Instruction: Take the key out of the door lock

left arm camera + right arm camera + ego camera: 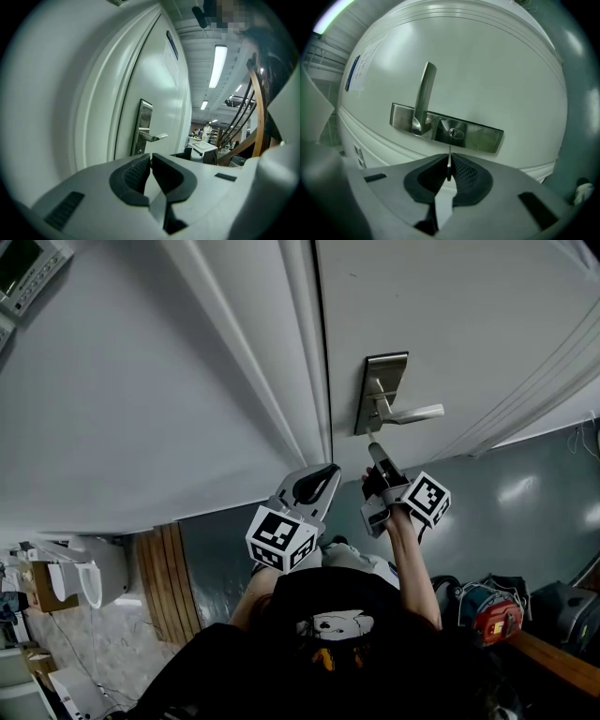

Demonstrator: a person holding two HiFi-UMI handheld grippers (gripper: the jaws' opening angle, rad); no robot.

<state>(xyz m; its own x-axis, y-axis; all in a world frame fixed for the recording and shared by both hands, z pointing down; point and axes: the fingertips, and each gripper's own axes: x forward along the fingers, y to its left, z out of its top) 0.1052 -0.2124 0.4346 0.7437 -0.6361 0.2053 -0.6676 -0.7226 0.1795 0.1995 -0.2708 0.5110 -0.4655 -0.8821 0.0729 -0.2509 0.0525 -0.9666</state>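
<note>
Brushed-metal lock plate [474, 136] with a silver lever handle [423, 96] sits on the white panelled door [487, 70]. Its oval keyhole [456, 133] faces the right gripper [449, 161]. That gripper's black ribbed jaws are clamped on the thin metal key [449, 154], whose blade points at the keyhole from just near of it, clear of the lock. The left gripper [151, 161] hangs to the left by the door edge, jaws pressed together on nothing.

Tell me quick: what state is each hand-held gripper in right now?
Left hand-held gripper: closed, empty.
Right hand-held gripper: closed on the key.
</note>
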